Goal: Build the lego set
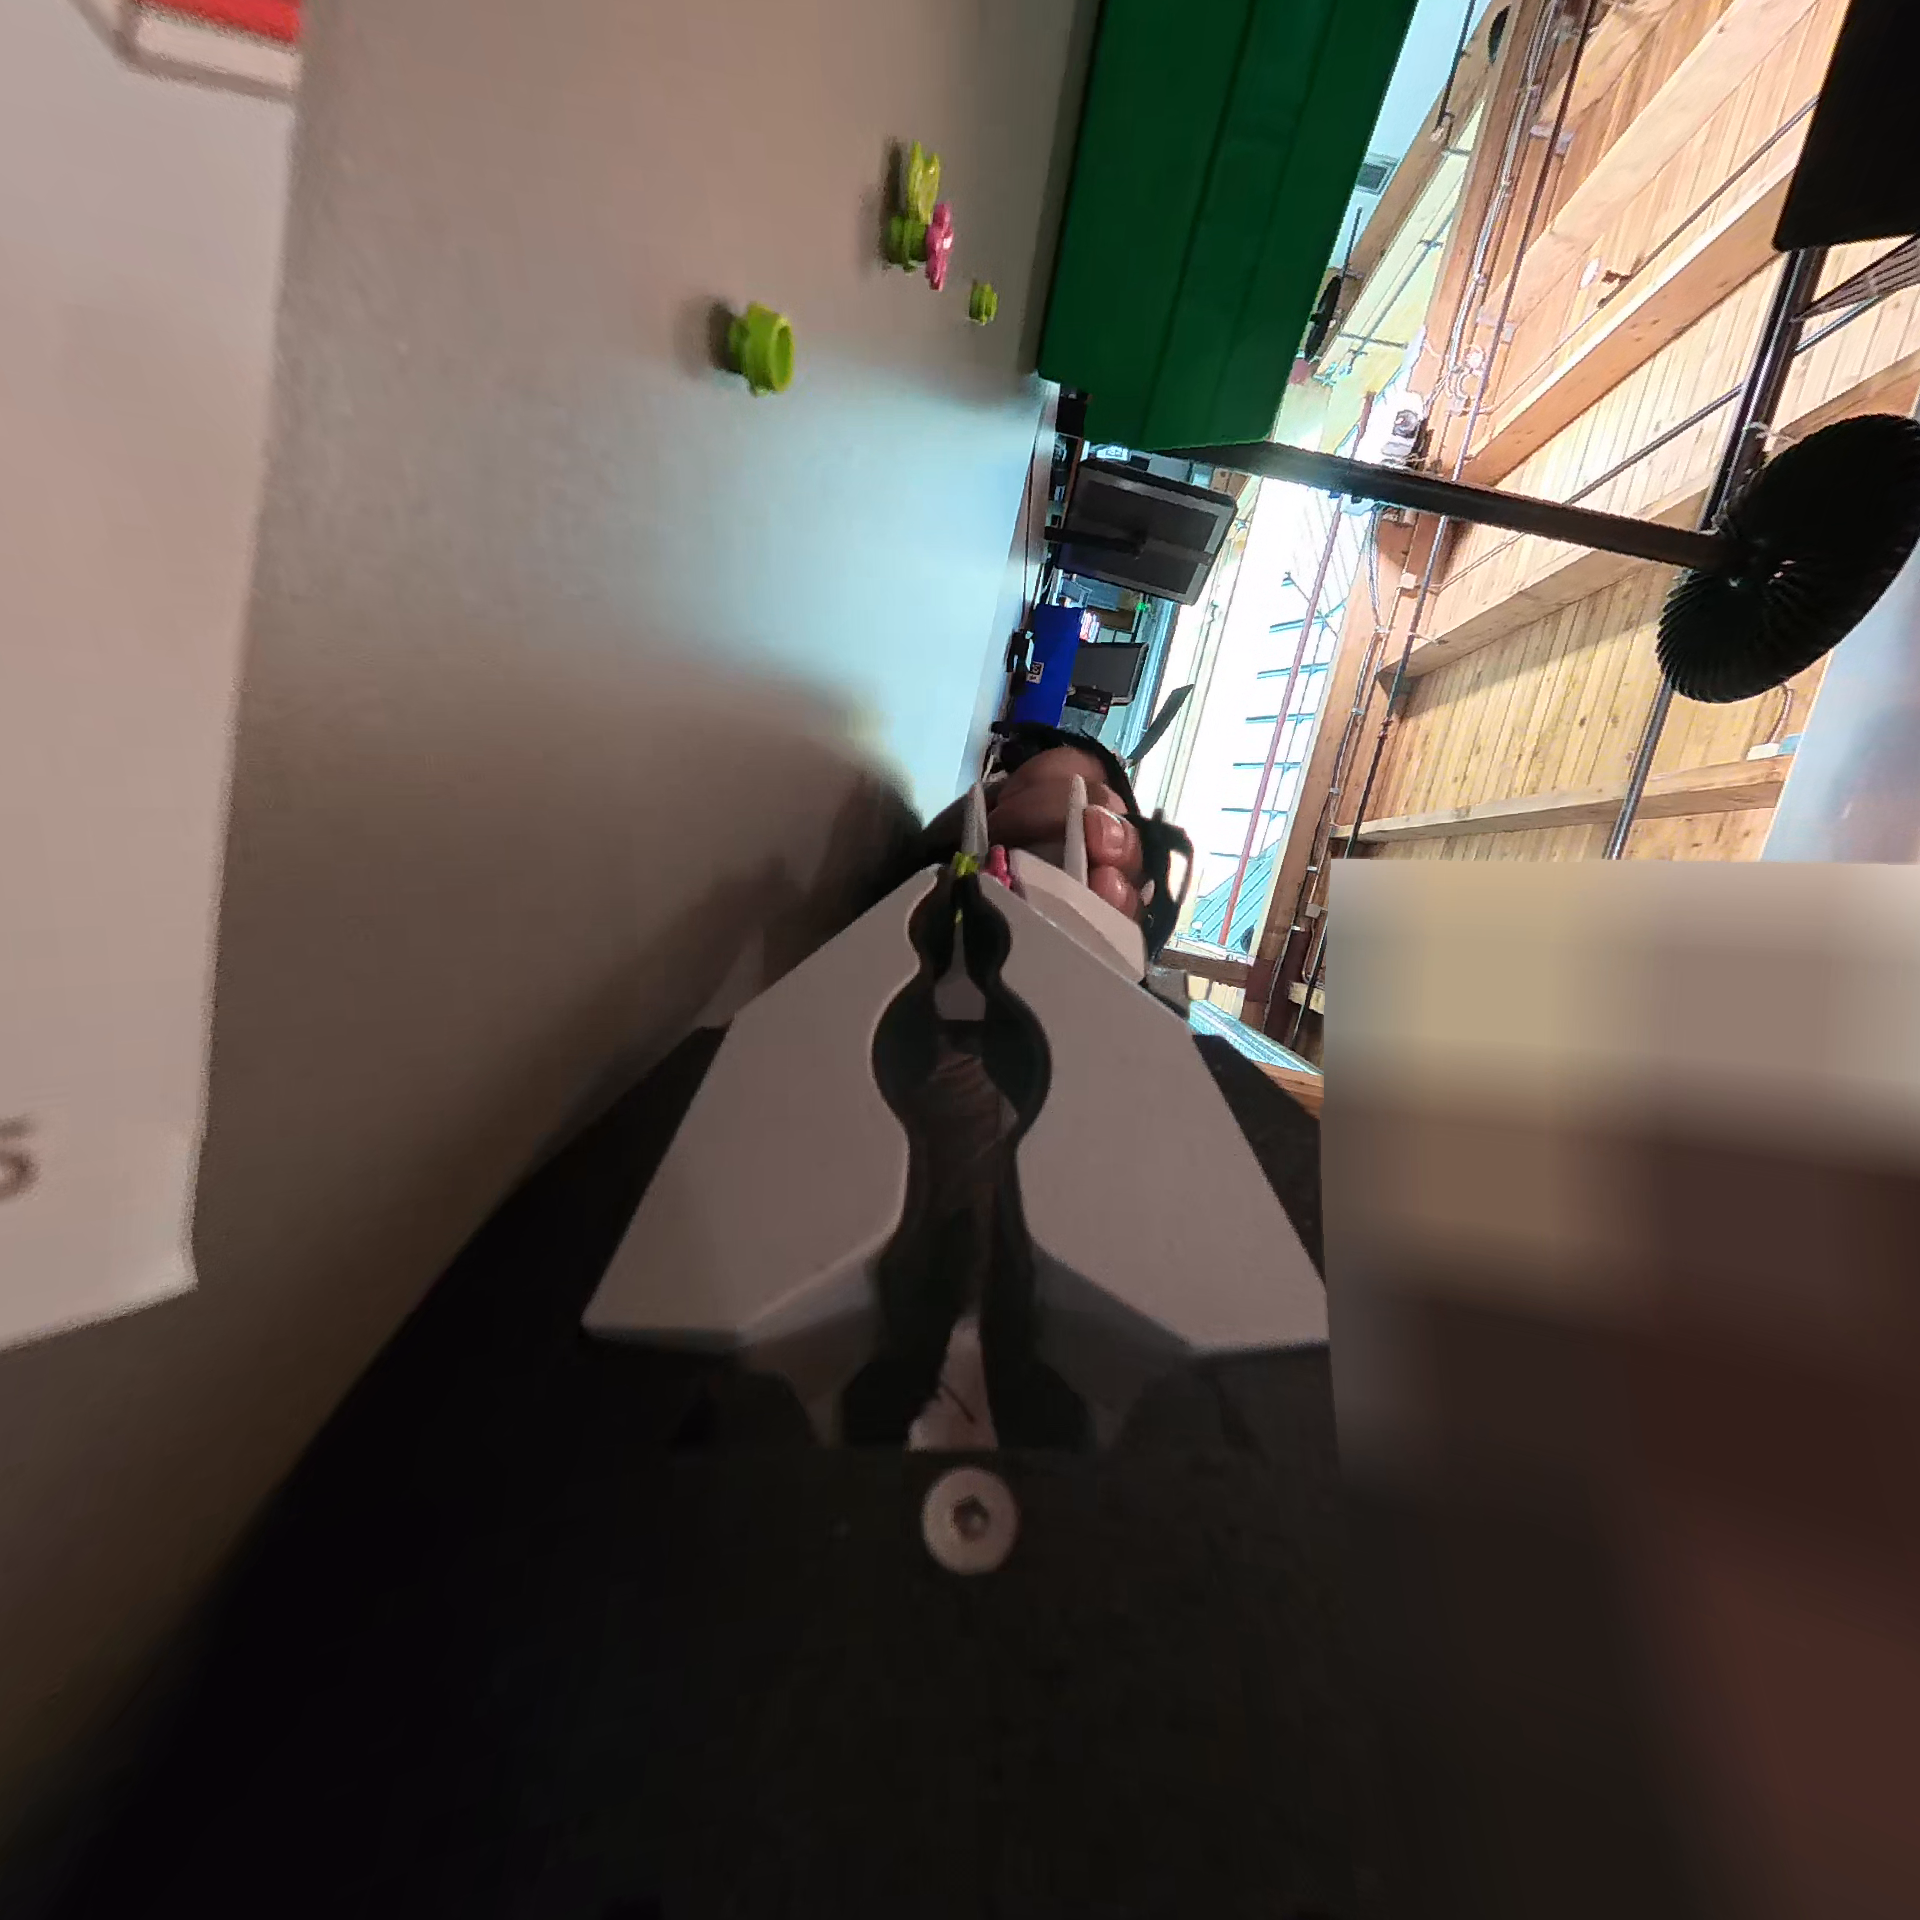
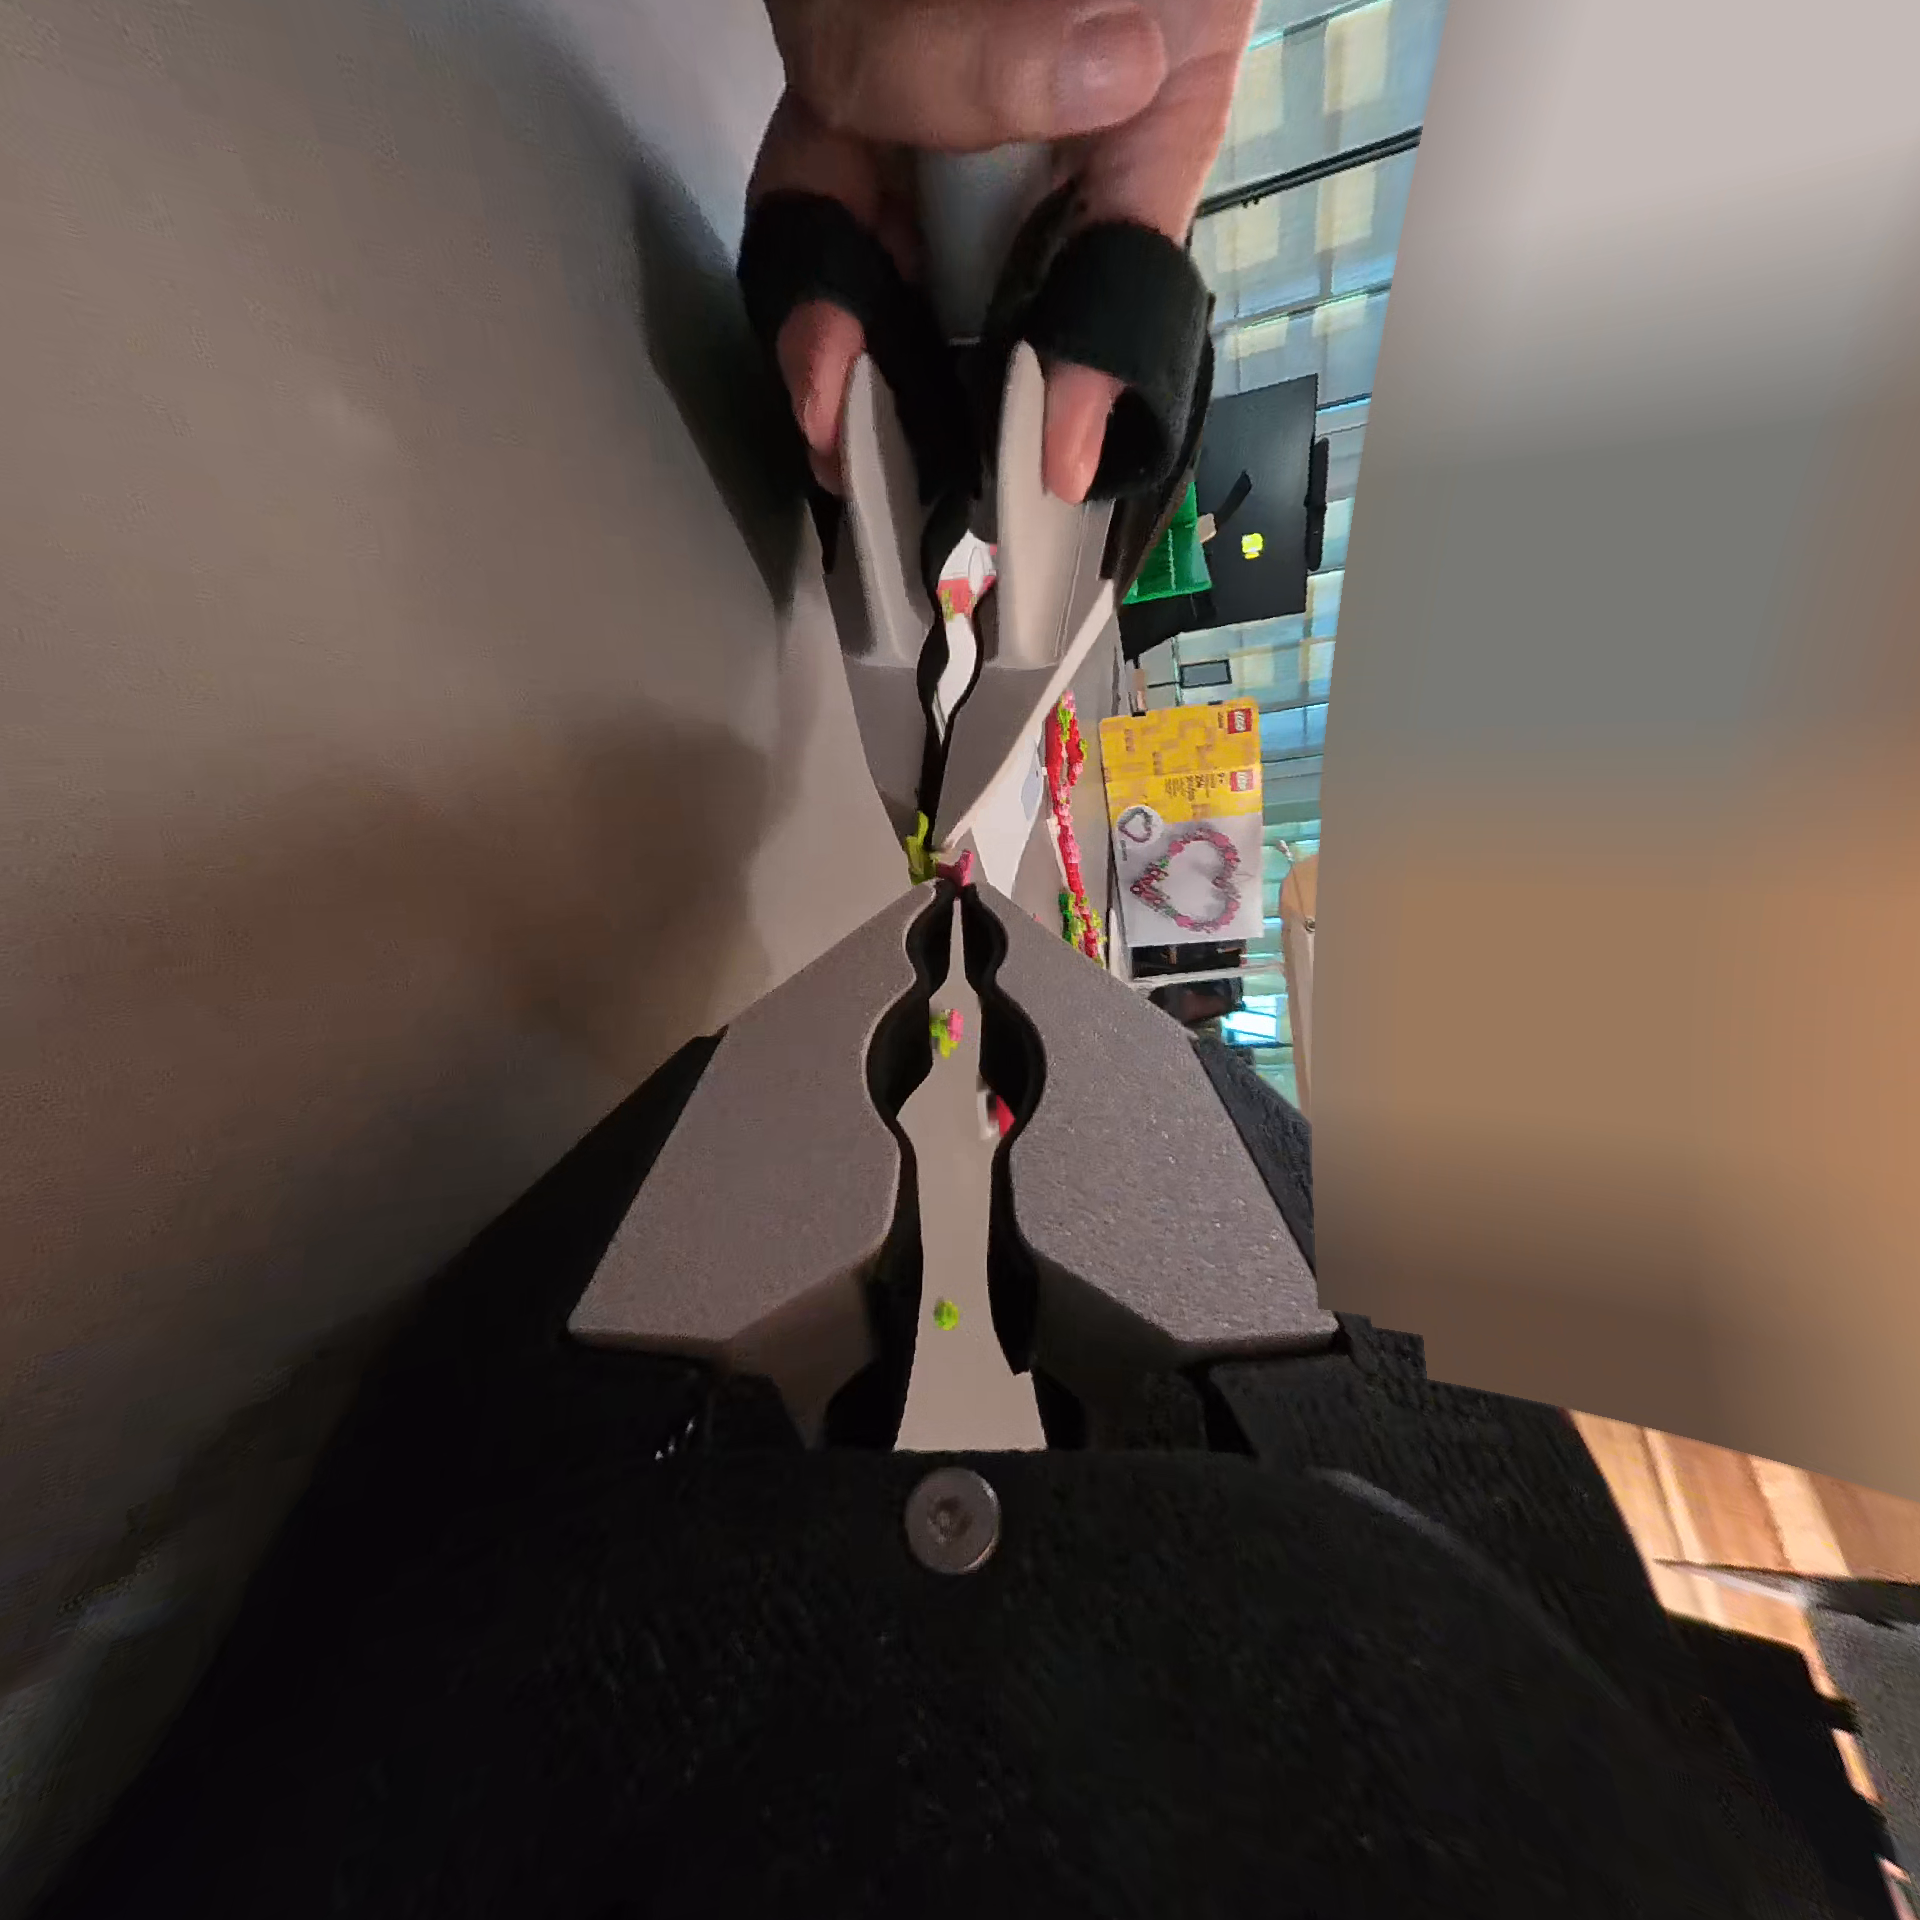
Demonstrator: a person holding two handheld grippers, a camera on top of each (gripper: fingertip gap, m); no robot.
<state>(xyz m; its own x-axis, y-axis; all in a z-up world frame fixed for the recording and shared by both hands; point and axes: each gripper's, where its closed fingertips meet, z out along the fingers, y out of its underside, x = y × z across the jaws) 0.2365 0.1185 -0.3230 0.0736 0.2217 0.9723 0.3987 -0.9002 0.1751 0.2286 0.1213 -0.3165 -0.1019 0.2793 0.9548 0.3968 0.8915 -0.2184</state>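
Observation:
My left gripper is shut on a small lime green lego piece at its tips. Facing it tip to tip, my right gripper is shut on a small pink lego piece. The two pieces meet between the grippers, above the pale table. In the right wrist view the lime piece shows in the left gripper's tips, with the person's hand behind. In the left wrist view the pink piece shows beside the lime one.
Loose pieces lie on the table: a round lime piece, a lime and pink cluster, a tiny lime piece. A white printed sheet lies near them. A yellow lego package and red-pink brickwork stand farther off. A green box stands at the table's end.

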